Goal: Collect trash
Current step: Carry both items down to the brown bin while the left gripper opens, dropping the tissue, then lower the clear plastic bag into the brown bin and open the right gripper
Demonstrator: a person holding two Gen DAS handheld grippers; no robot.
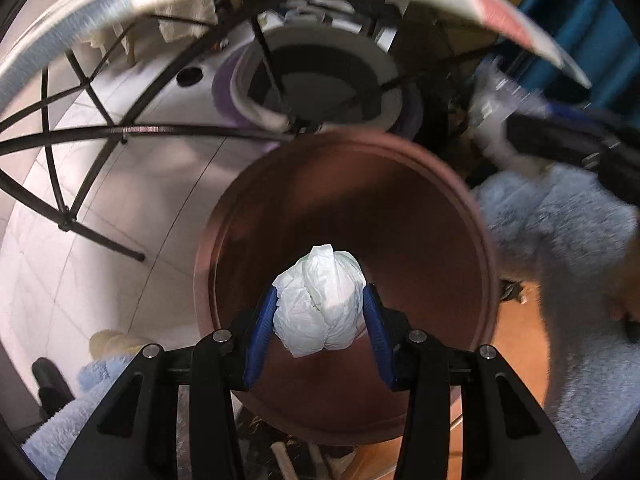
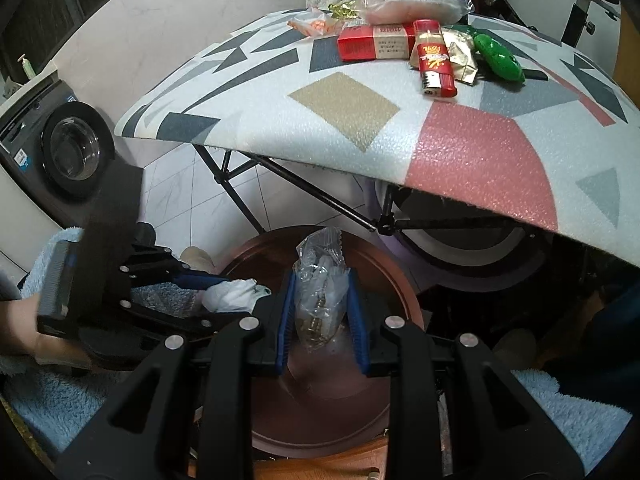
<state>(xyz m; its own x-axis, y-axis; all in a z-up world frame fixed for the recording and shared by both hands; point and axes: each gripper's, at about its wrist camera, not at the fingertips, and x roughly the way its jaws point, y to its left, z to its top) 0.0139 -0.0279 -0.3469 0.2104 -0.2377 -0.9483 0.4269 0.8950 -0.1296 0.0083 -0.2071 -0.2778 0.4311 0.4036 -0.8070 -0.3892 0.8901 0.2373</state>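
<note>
In the left wrist view my left gripper (image 1: 320, 292) is shut on a crumpled white tissue ball (image 1: 320, 312), right over the mouth of a round brown bin (image 1: 208, 260). The right wrist view shows my right gripper (image 2: 322, 276) shut on a crinkled clear plastic wrapper (image 2: 320, 264) above the same bin (image 2: 404, 292). The left gripper (image 2: 236, 296) with its tissue (image 2: 232, 294) reaches in from the left, close beside the right one. The right gripper (image 1: 520, 120) is blurred at the upper right of the left wrist view, with the wrapper (image 1: 492, 92) sticking out of it.
A folding table with a patterned mat (image 2: 360, 120) overhangs the bin; on it lie a red box (image 2: 372, 42), a red lighter (image 2: 434, 60), a green object (image 2: 498, 56) and bags. Black table legs (image 1: 100, 132) cross behind. A washing machine (image 2: 76, 152) stands left. Fluffy blue sleeves (image 1: 560, 240) flank the bin.
</note>
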